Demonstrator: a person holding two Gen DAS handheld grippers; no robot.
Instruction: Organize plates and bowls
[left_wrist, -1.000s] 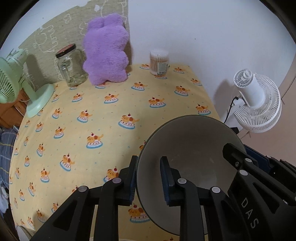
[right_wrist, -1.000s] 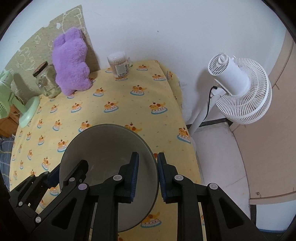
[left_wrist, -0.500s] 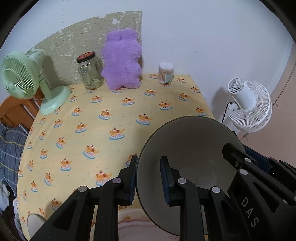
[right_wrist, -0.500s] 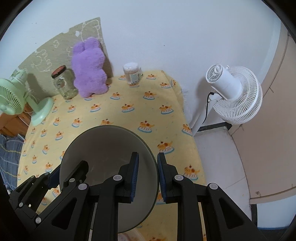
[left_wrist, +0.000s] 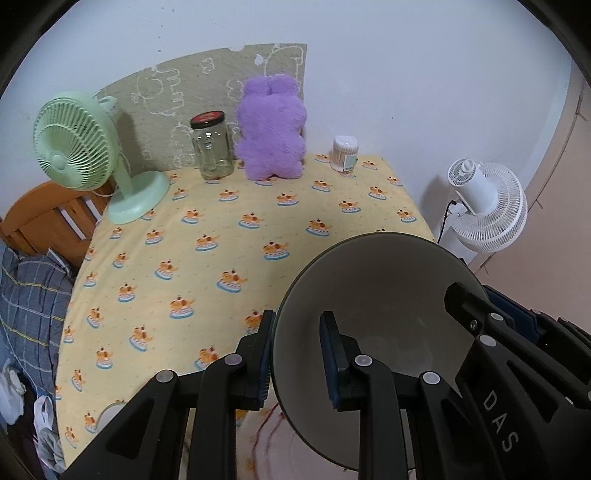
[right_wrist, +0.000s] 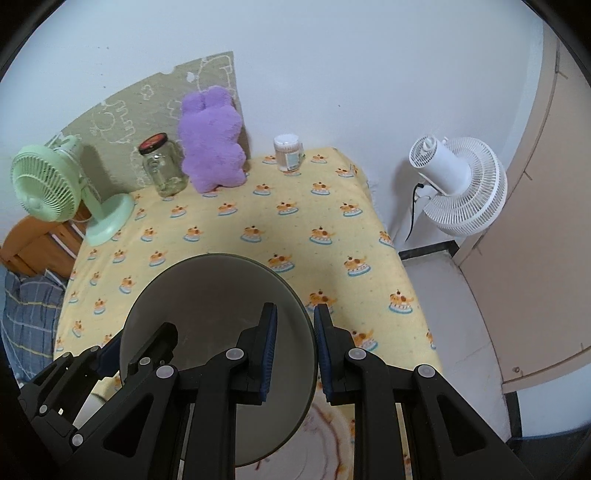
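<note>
A grey bowl (left_wrist: 380, 295) is held in the air above the yellow-clothed table (left_wrist: 221, 229), gripped from both sides. My left gripper (left_wrist: 297, 354) is shut on its left rim, one finger inside and one outside. My right gripper (right_wrist: 295, 343) is shut on its right rim, and the bowl also shows in the right wrist view (right_wrist: 218, 295). A white plate with a reddish pattern (right_wrist: 332, 443) lies on the table under the bowl, mostly hidden; it also shows in the left wrist view (left_wrist: 273, 439). A small white dish edge (left_wrist: 107, 413) shows at the lower left.
At the table's back stand a green fan (left_wrist: 85, 155), a glass jar (left_wrist: 212, 147), a purple plush toy (left_wrist: 271, 129) and a cotton swab tub (left_wrist: 345, 153). A white floor fan (right_wrist: 458, 184) stands right of the table. Blue checked cloth (left_wrist: 26, 295) lies at the left.
Both grippers have risen and drawn back with the bowl between them. More of the table shows, and the patterned plate has come into view beneath.
</note>
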